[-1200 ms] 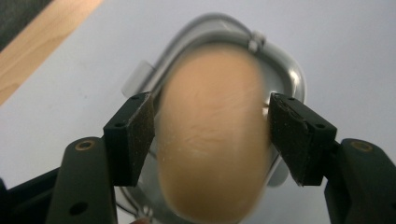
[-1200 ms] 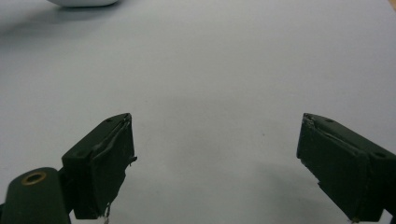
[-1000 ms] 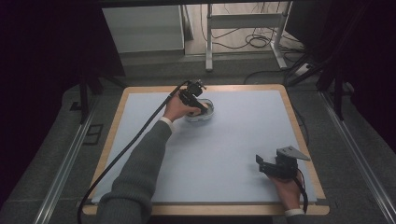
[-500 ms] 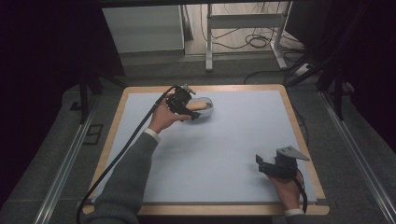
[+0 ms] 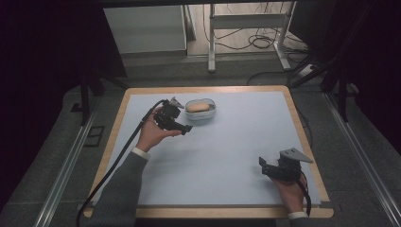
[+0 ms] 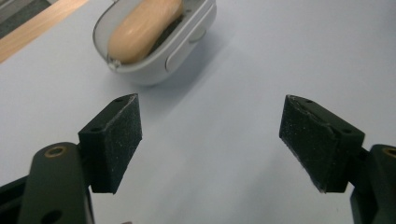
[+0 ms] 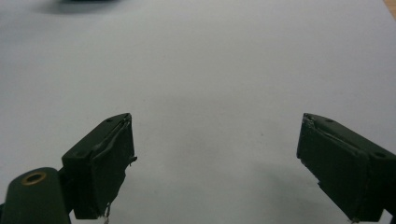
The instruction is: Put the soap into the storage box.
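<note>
A white oval dish point(image 5: 210, 114) holding a tan bar of soap point(image 5: 198, 107) sits on the pale blue mat near the table's far edge. My left gripper point(image 5: 185, 128) hovers just left of and nearer than the dish, jaws open and empty. In the left gripper view the dish point(image 6: 187, 46) and soap point(image 6: 142, 28) lie beyond the open gripper point(image 6: 212, 135). My right gripper point(image 5: 263, 165) rests near the front right corner, open; in the right gripper view the gripper point(image 7: 215, 158) has only bare mat between its jaws.
The pale blue mat point(image 5: 222, 156) covers a wood-framed table point(image 5: 307, 142). A black cable point(image 5: 113, 165) trails from the left gripper off the front left edge. Beyond the table stand metal frame legs point(image 5: 213, 42) and floor cables.
My left gripper has drawn back from over the dish, moving left and toward the person; the dish with the soap now shows uncovered. The right gripper has not moved.
</note>
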### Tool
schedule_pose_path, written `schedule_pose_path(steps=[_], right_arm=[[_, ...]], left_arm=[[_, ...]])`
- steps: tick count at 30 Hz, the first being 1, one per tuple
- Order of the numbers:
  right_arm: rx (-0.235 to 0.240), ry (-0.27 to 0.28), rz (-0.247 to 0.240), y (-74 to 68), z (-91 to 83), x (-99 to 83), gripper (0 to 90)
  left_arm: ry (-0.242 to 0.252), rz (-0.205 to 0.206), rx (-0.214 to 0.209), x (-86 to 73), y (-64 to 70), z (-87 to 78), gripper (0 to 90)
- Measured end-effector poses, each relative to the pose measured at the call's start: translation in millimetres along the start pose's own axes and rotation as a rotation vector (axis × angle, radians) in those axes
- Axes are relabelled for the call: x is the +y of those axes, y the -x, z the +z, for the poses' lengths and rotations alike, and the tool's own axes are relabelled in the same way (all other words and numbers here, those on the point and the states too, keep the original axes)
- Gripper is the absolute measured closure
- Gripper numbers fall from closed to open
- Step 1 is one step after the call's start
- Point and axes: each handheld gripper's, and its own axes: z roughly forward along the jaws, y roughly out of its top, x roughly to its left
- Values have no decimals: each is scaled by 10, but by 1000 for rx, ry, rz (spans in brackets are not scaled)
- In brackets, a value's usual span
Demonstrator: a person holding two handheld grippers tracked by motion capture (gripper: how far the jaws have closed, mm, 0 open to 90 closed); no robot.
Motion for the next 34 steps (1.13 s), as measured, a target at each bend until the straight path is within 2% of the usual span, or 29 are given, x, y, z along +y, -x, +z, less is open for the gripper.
schedule_pose_path(steps=[1, 3, 5, 6, 9, 10, 11, 12, 13, 14, 17, 22, 26, 29, 34], right_arm=[[0, 0, 0, 0, 0, 0, 113], [-1, 0, 0, 0, 1, 0, 113], [-1, 0, -1, -1, 0, 0, 113], [-2, 1, -1, -2, -1, 0, 113], [-3, 1, -2, -2, -1, 0, 113], [-5, 1, -5, -6, 0, 0, 113], [-5, 1, -5, -6, 0, 0, 113], [-7, 0, -10, -10, -1, 0, 113], [-7, 0, -10, -10, -1, 0, 113], [-11, 1, -13, -15, 1, 0, 113], [-11, 1, -14, -16, 1, 0, 113], [-8, 3, -17, -15, -1, -1, 113], [-7, 5, -16, -13, -3, -2, 112], [-3, 6, -6, -4, -7, -2, 112], [4, 15, 7, 8, -12, -4, 112]], left_arm=[[0, 0, 0, 0, 0, 0, 212], [0, 2, 11, -106, 19, -54, 209], [24, -18, 31, -307, 66, -119, 210], [24, -18, 31, -307, 66, -119, 211], [46, -48, 36, -545, 110, -176, 212], [46, -60, 41, -702, 133, -202, 211], [46, -60, 41, -702, 133, -202, 212], [39, -88, 33, -844, 145, -217, 214], [39, -88, 33, -844, 145, -217, 212], [25, -93, 34, -954, 164, -227, 209], [20, -103, 38, -1049, 177, -241, 207], [28, -150, 45, -1301, 207, -260, 207], [8, -145, 45, -1345, 217, -244, 205], [25, -152, 30, -1341, 220, -259, 205], [-4, -151, 24, -1362, 232, -190, 197]])
